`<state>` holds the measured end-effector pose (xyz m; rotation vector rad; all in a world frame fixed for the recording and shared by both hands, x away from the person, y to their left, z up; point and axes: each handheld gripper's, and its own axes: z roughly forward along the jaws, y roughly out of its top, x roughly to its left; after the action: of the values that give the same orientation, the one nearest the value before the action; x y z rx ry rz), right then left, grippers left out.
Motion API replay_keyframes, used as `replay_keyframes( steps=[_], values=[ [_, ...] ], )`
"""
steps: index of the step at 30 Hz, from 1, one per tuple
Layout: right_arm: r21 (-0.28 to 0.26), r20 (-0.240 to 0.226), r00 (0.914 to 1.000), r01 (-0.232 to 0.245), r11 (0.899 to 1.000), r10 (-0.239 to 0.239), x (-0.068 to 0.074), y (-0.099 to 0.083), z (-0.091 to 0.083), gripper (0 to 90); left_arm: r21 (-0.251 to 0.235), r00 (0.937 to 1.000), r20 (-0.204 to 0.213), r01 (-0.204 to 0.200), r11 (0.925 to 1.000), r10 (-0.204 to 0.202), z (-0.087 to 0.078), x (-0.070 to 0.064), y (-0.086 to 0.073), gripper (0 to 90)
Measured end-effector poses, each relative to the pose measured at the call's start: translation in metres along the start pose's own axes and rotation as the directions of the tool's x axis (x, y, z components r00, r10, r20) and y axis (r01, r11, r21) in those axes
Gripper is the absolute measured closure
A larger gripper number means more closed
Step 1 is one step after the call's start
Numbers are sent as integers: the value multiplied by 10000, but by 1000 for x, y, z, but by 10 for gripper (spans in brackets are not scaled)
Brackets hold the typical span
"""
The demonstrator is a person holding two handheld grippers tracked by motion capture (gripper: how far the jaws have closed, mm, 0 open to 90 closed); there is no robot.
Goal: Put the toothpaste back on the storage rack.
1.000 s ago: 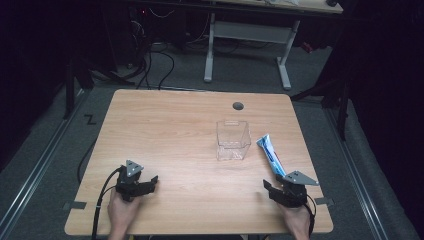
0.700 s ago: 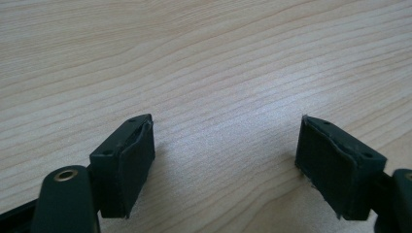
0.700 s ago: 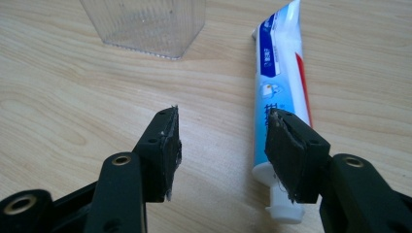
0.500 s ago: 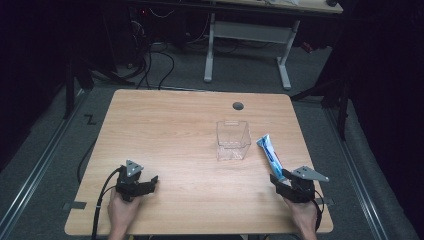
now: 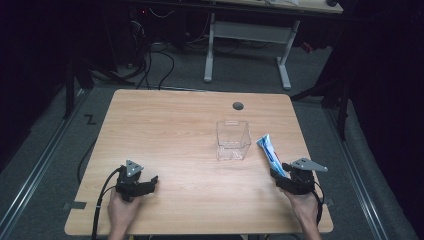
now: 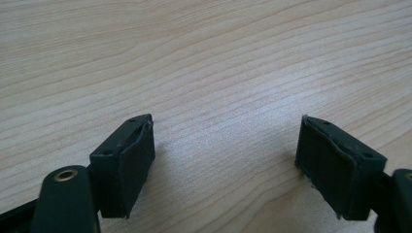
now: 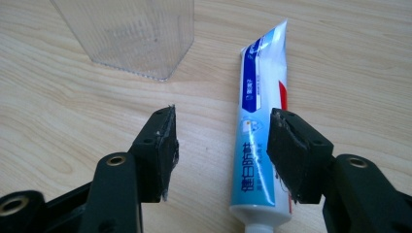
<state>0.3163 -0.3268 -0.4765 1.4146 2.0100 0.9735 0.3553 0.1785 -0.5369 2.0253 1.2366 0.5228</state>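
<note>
A white and blue toothpaste tube (image 5: 269, 152) (image 7: 260, 141) lies flat on the wooden table (image 5: 170, 135), right of a clear square plastic container (image 5: 232, 140) (image 7: 128, 34). My right gripper (image 5: 279, 175) (image 7: 221, 150) is open, its jaws straddling the cap end of the tube, with the right jaw over the tube's edge. My left gripper (image 5: 148, 184) (image 6: 226, 160) rests open at the table's front left, with bare wood between its jaws.
A round cable hole (image 5: 238, 106) sits near the table's far edge. Cables trail from both grippers off the front edge. A second desk frame (image 5: 245, 35) stands on the floor beyond the table.
The right gripper has moved forward and slightly right, coming down around the near end of the toothpaste tube. The left gripper has stayed still.
</note>
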Motion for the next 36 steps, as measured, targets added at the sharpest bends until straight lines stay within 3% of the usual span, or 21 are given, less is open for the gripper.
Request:
replay_keyframes(
  steps=[5,9,12,25,29,32,36],
  values=[
    [213,-6,10000,20,9998,-20,-5,10,0,464,1,10000,3,-6,10000,6,0,0,0,223],
    [334,345,9991,217,9992,-228,-8,22,3,465,-16,10000,5,7,10000,-7,0,0,0,223],
    [405,325,9993,176,9990,-189,-10,28,5,469,-17,10000,3,6,10000,-6,0,0,0,223],
    [869,608,9973,347,9956,-401,-20,49,28,481,-28,10000,18,28,10000,-28,0,0,0,223],
    [960,665,9970,330,9948,-395,-21,52,33,461,-30,10000,18,30,10000,-30,0,0,0,223],
    [1105,1065,9932,344,9933,-462,-21,57,40,395,-28,10000,15,28,10000,-28,0,0,0,223],
    [1155,1062,9929,419,9924,-543,-18,64,46,380,-30,10000,22,37,10000,-37,0,0,0,224]
  ],
)
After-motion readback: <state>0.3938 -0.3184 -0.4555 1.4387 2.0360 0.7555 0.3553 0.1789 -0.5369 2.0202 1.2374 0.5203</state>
